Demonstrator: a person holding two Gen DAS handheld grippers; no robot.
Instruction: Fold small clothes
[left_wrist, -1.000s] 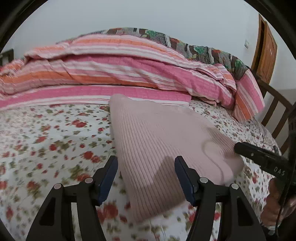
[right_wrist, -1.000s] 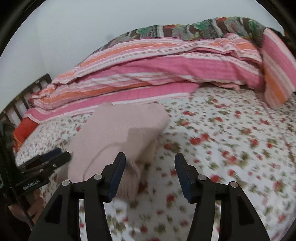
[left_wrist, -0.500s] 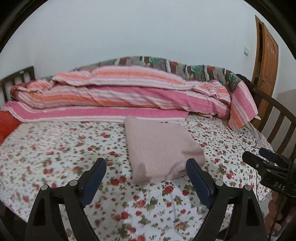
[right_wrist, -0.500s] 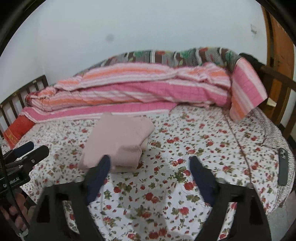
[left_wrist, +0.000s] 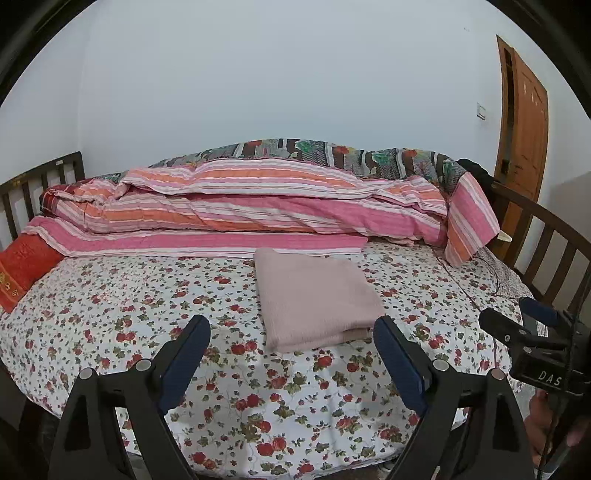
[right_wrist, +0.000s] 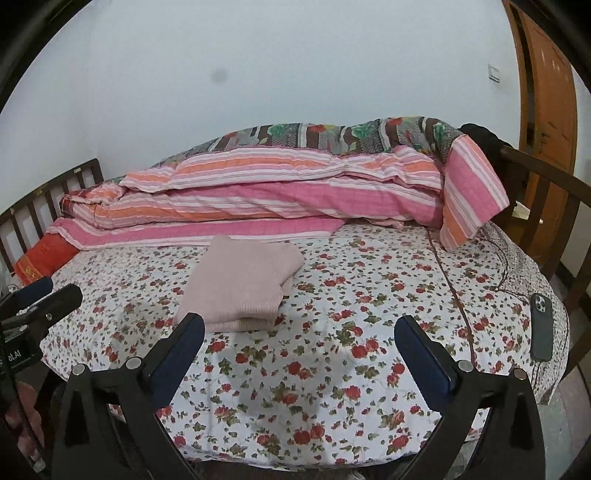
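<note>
A pale pink knitted garment (left_wrist: 314, 295) lies folded into a neat rectangle on the flowered bed sheet (left_wrist: 110, 317); it also shows in the right wrist view (right_wrist: 243, 284). My left gripper (left_wrist: 291, 343) is wide open and empty, held back from the garment's near edge. My right gripper (right_wrist: 299, 343) is wide open and empty, to the right of the garment and back from it. Each gripper shows at the edge of the other's view: the right gripper (left_wrist: 524, 332) and the left gripper (right_wrist: 40, 302).
A rolled pink and orange striped quilt (left_wrist: 258, 199) lies along the back of the bed. A red cushion (left_wrist: 22, 266) is at far left. Dark wooden bed rails (left_wrist: 554, 251) stand at right. A phone (right_wrist: 541, 326) lies on the bed's right edge. A wooden door (left_wrist: 521, 110) is behind.
Both grippers have pulled back and up from the folded garment and opened wider. The garment stays folded on the bed.
</note>
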